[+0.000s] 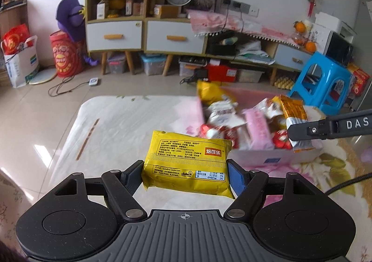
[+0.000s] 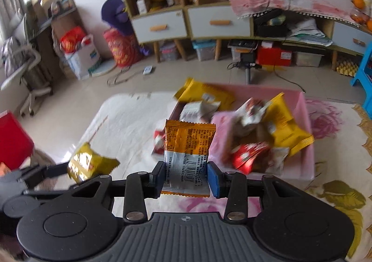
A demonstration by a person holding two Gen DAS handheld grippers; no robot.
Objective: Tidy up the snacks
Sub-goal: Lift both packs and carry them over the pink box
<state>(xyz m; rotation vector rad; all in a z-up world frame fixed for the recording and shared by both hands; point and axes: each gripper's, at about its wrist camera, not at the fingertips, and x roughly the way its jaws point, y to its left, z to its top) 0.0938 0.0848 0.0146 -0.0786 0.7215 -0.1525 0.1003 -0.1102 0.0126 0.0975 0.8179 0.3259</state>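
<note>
Fingers of left gripper [image 1: 185,174] clamp yellow packet [image 1: 186,162]; right gripper [image 2: 185,176] clamps orange packet [image 2: 187,157].

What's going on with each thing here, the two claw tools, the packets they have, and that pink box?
Left gripper: shut on the yellow packet.
Yellow packet: held off the table.
Right gripper: shut on the orange packet.
Orange packet: held upright.
Pink box: open, heaped with snacks.

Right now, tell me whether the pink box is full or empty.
Nearly full. The pink box holds a heap of snack packets, yellow, red and white, some poking above its rim.
</note>
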